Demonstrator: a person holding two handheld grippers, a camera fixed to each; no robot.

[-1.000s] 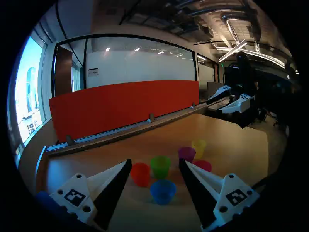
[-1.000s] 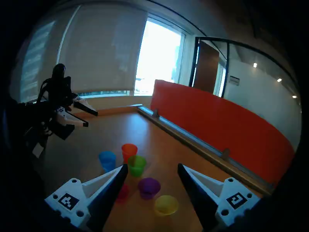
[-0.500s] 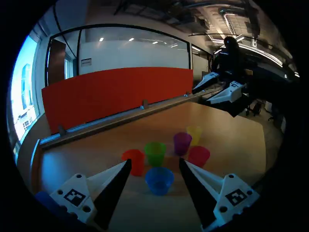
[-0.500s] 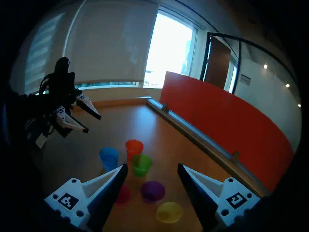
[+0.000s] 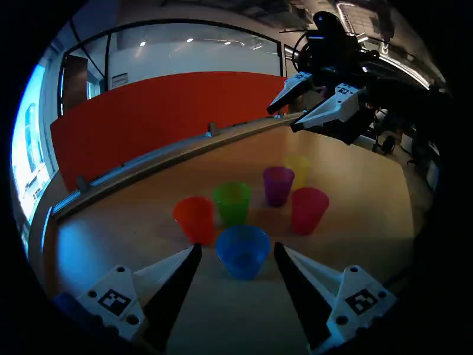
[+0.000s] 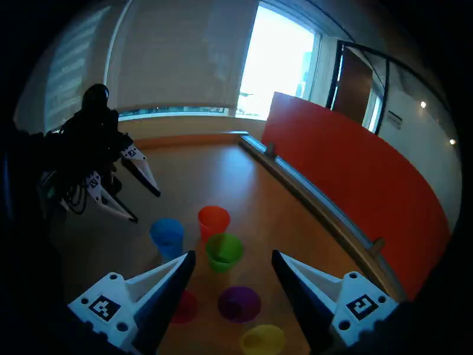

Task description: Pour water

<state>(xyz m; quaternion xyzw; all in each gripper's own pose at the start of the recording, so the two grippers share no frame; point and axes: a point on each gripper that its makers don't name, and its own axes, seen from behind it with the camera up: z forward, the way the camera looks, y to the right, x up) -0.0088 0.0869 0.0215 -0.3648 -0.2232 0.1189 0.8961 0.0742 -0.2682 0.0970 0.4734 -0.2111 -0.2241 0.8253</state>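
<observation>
Left gripper [image 5: 236, 245]: fingers apart, empty, blue cup [image 5: 243, 254] just ahead of the tips, not gripped. Right gripper [image 6: 233, 253]: fingers apart, empty, held high over the far side of the cups [image 5: 278, 184]. Six cups clustered mid-table [image 5: 360, 177], bare wood all round. Divider [image 5: 165, 112] runs along the far edge, well apart.

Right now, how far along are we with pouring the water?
Done: nothing visible. The six coloured plastic cups stand upright on the wooden table, and I cannot tell if any holds water. In hand: the left gripper, open and empty, is lined up on the blue plastic cup, not touching it. The right gripper is open too. Left: grasp, lift, pour.
</observation>
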